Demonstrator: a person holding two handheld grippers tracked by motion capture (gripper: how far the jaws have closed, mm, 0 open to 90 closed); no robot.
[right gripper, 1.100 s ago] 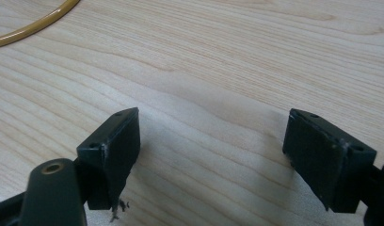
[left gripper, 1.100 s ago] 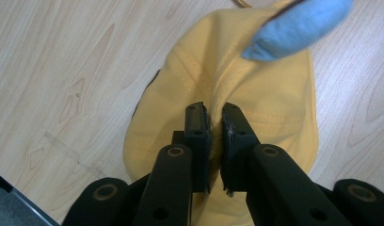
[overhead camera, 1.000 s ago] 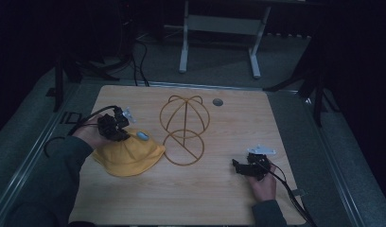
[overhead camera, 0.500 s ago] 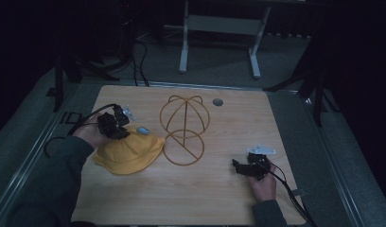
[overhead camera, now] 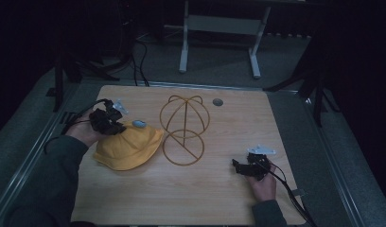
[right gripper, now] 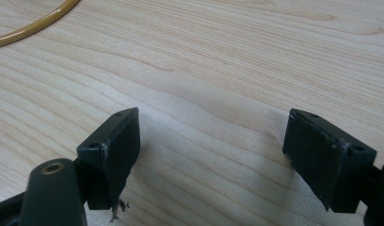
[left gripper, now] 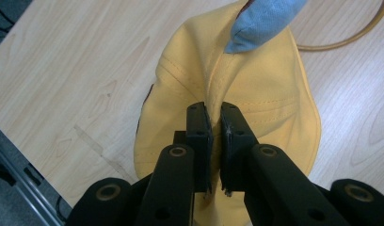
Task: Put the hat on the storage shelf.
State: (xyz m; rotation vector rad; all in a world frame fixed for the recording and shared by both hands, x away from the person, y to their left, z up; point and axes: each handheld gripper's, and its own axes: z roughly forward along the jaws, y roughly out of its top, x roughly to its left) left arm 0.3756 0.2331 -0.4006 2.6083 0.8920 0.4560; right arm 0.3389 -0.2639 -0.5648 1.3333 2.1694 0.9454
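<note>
The left gripper [left gripper: 212, 141] is clamped on a fold of the yellow cap [left gripper: 256, 89], which lies centre-left on the wooden table [overhead camera: 219, 198], beside the wire hat stand [overhead camera: 184, 130]. At lower right, the right gripper [right gripper: 211, 155] rests with jaws apart over bare wood.
</note>
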